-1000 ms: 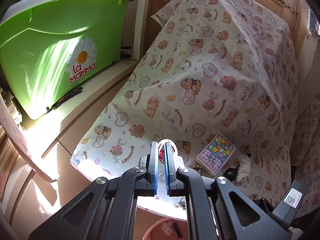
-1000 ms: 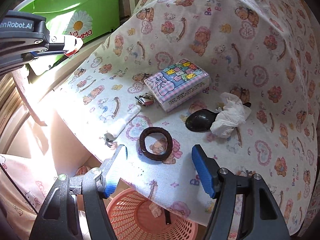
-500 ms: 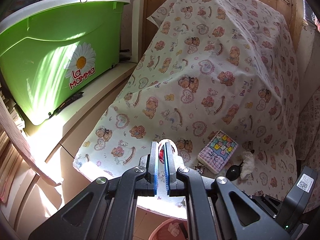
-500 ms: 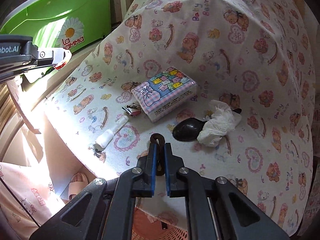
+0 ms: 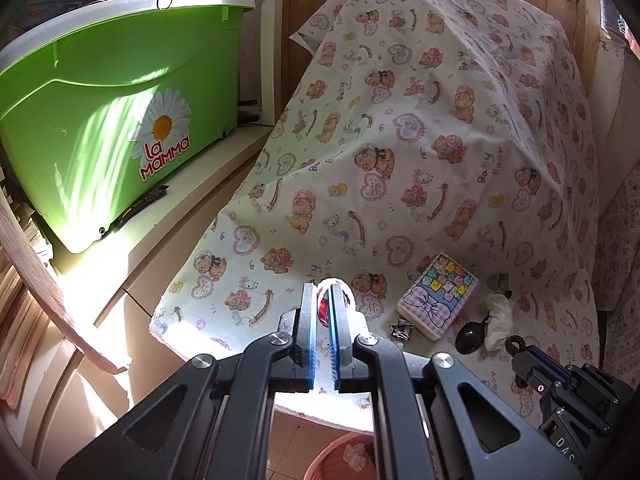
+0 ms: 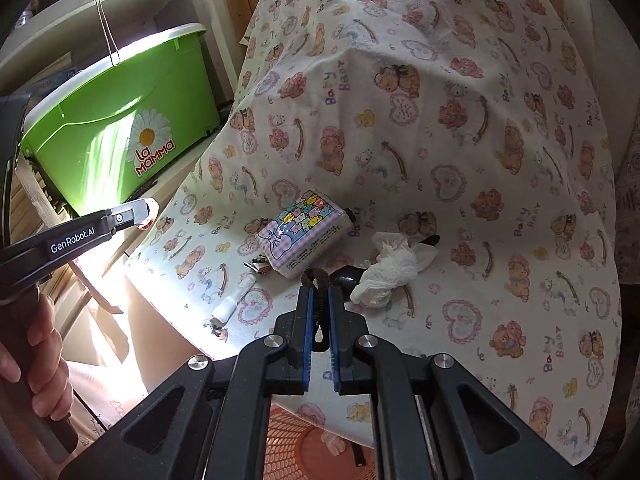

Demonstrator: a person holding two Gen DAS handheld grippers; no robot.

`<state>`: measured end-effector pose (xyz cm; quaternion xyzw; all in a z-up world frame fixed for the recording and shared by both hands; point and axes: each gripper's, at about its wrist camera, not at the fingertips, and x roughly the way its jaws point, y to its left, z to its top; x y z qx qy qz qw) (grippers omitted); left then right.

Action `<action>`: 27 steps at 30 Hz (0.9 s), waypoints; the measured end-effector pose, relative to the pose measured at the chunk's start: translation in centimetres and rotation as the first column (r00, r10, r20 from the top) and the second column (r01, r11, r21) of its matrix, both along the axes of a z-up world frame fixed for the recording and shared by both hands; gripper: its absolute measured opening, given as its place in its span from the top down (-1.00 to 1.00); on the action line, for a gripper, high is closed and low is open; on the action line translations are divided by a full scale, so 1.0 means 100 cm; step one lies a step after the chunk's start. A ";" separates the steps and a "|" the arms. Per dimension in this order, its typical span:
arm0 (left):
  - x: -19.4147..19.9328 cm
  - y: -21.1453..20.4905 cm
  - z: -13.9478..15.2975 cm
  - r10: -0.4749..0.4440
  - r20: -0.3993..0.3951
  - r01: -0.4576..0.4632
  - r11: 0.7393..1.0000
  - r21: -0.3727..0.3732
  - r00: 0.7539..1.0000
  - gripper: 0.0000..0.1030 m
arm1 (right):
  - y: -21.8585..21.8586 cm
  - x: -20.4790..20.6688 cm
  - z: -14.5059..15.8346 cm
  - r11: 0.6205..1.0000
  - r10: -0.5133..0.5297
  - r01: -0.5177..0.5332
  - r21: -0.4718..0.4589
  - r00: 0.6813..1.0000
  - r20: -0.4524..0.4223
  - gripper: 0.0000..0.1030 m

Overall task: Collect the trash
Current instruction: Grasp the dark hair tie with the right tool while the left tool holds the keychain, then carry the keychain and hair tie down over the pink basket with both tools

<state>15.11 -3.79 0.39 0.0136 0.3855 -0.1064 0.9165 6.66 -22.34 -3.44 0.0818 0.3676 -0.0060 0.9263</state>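
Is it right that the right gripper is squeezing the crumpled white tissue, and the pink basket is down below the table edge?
Not quite. The right gripper is squeezing the dark hair band, not the tissue. The crumpled white tissue lies on the teddy-bear cloth beside the gripper, as the right wrist view shows. The pink basket is indeed down below the table edge.

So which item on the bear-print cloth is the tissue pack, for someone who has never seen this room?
Start from the bear-print cloth draped beside the green tub. Near its lower edge lies a small cluster of clutter, and the tissue pack is at the back of it. It is the only boxy, printed item there: a pink check wrapper with a bow and pastel squares, unlike the crumpled white tissue beside it.
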 end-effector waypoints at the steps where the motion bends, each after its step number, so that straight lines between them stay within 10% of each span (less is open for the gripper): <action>1: 0.000 0.000 0.000 0.000 0.000 0.000 1.000 0.002 1.000 0.91 | -0.001 -0.001 0.001 1.000 -0.004 0.004 0.003 1.000 0.001 0.84; 20: -0.041 -0.008 0.026 -0.099 0.030 0.099 0.995 0.006 0.995 0.91 | -0.029 -0.044 0.028 0.968 0.085 -0.098 0.233 0.994 0.066 0.84; 27: -0.073 -0.001 0.018 -0.153 -0.070 0.148 0.986 -0.073 0.986 0.91 | -0.031 -0.066 0.028 0.971 0.059 -0.070 0.227 0.997 0.053 0.84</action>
